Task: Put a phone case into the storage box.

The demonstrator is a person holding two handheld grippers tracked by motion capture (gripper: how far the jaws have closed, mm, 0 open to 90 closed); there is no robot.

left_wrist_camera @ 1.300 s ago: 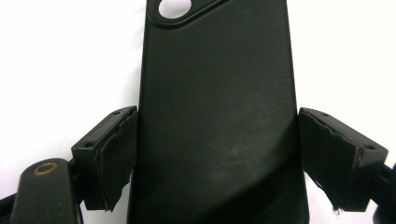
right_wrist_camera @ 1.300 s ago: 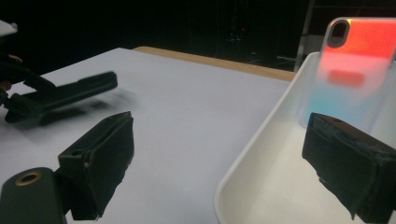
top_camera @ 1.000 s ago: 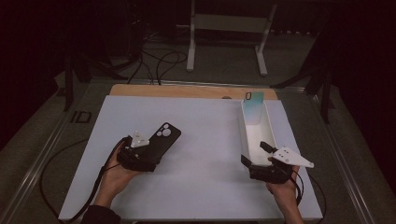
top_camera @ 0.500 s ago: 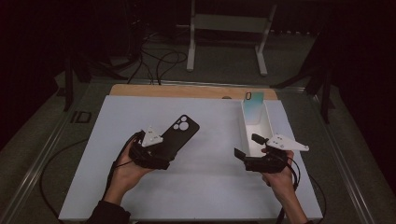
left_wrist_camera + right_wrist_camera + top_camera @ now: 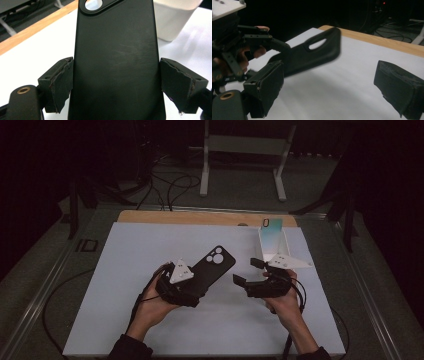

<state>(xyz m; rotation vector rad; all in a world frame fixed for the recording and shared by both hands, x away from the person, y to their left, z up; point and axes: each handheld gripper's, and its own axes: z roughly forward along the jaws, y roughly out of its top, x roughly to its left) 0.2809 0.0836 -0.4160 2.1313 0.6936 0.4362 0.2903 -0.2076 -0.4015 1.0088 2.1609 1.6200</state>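
Observation:
A black phone case [image 5: 216,263] with a round camera cut-out is raised above the white table mat [image 5: 125,270], tilted up to the right. My left gripper [image 5: 196,288] is shut on its lower end. In the left gripper view both pads [image 5: 60,82] press on the sides of the case [image 5: 116,50]. My right gripper [image 5: 248,271] stands open just right of the case, jaws pointing left at it, with nothing between them. The right gripper view has the case [image 5: 312,56] ahead of the wide-apart jaws of my right gripper [image 5: 332,92], held by the left gripper [image 5: 237,50].
A narrow white box [image 5: 272,245] stands at the mat's back right, with a pale teal item upright at its far end. In the left gripper view the box [image 5: 175,20] is behind the case. A wooden strip [image 5: 200,217] edges the far side. Cables trail from both grippers.
Both hands have risen and come toward the middle. The left gripper carried the case to the right; the right gripper moved left, away from the white box.

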